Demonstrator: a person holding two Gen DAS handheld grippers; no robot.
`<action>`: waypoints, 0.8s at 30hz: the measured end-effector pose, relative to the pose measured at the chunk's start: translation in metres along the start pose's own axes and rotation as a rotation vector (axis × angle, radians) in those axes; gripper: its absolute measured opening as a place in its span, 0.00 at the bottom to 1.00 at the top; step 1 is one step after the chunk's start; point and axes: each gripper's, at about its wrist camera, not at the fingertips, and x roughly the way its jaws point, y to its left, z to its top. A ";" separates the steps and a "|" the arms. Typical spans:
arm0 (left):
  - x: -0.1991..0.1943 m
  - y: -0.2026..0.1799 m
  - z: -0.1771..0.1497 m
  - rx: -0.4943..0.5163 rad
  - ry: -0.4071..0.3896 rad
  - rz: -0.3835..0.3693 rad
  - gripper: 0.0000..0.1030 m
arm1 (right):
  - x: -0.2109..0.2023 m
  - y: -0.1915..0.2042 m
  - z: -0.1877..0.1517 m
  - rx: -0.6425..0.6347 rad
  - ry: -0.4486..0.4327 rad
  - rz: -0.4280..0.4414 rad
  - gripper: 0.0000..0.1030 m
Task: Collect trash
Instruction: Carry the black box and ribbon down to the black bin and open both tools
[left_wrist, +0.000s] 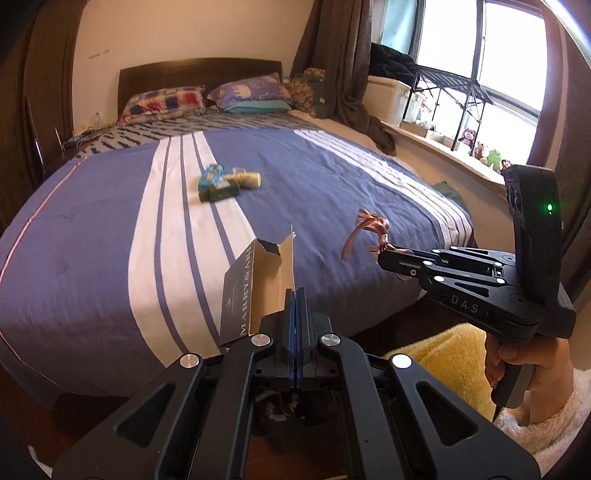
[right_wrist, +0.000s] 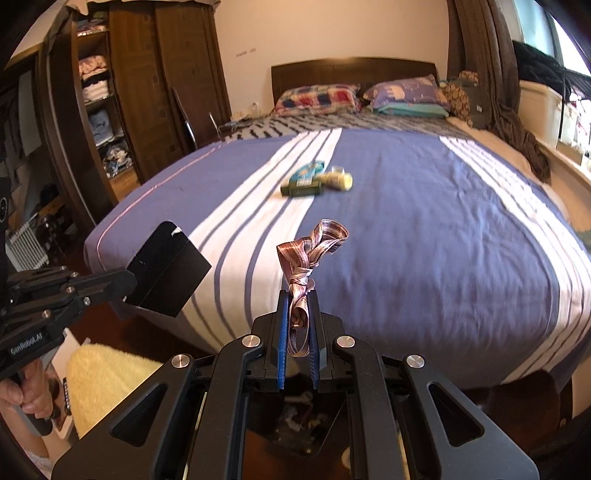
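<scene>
My left gripper (left_wrist: 295, 295) is shut on the flap of an opened dark paper box (left_wrist: 255, 284) with white lettering, held in the air before the foot of the bed. That box (right_wrist: 166, 269) and the left gripper (right_wrist: 129, 282) also show at the left of the right wrist view. My right gripper (right_wrist: 298, 295) is shut on a knotted pink-brown ribbon (right_wrist: 310, 251), whose loops stick up above the jaws. The ribbon (left_wrist: 364, 232) hangs from the right gripper (left_wrist: 384, 260) in the left wrist view too. A small pile of trash (left_wrist: 225, 181) lies mid-bed: a blue wrapper, a dark green box, a yellowish bottle.
The bed (right_wrist: 424, 229) has a blue and white striped cover, with pillows (right_wrist: 317, 96) at the headboard. A wooden wardrobe (right_wrist: 140, 88) stands left of it. A window sill (left_wrist: 461, 155) with toys runs along the right. A yellow fluffy cushion (right_wrist: 107, 380) lies on the floor below.
</scene>
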 end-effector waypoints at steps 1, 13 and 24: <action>0.004 0.000 -0.007 -0.007 0.017 -0.005 0.00 | 0.000 0.000 -0.004 0.002 0.009 0.002 0.11; 0.081 0.022 -0.079 -0.103 0.243 -0.042 0.00 | 0.053 -0.005 -0.064 0.039 0.196 0.000 0.11; 0.181 0.042 -0.133 -0.163 0.456 -0.061 0.00 | 0.142 -0.027 -0.124 0.137 0.413 0.024 0.11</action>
